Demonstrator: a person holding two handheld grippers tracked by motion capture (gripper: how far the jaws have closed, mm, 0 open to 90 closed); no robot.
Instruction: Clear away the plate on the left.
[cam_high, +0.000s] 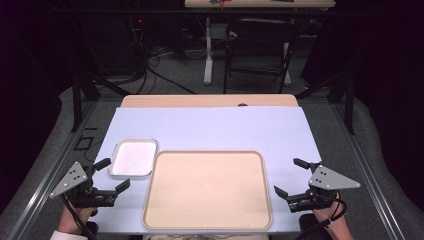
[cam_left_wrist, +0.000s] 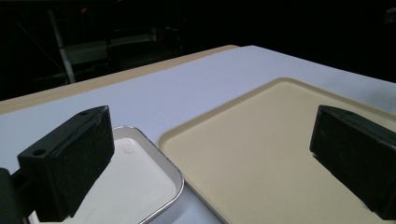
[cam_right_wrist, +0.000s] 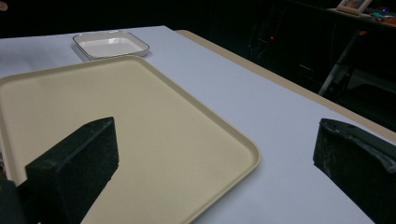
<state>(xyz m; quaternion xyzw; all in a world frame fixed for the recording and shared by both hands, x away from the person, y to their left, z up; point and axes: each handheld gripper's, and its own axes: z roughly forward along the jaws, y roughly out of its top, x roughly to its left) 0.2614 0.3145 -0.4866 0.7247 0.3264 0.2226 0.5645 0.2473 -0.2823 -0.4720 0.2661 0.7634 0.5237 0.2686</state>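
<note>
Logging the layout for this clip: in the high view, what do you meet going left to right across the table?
Left gripper → white dish → beige tray → right gripper.

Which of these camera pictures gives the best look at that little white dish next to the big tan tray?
The high view: the white dish appears whole, from above, left of the tan tray. The left gripper view cuts it off behind a black jaw. The right gripper view shows it whole but far off.
</note>
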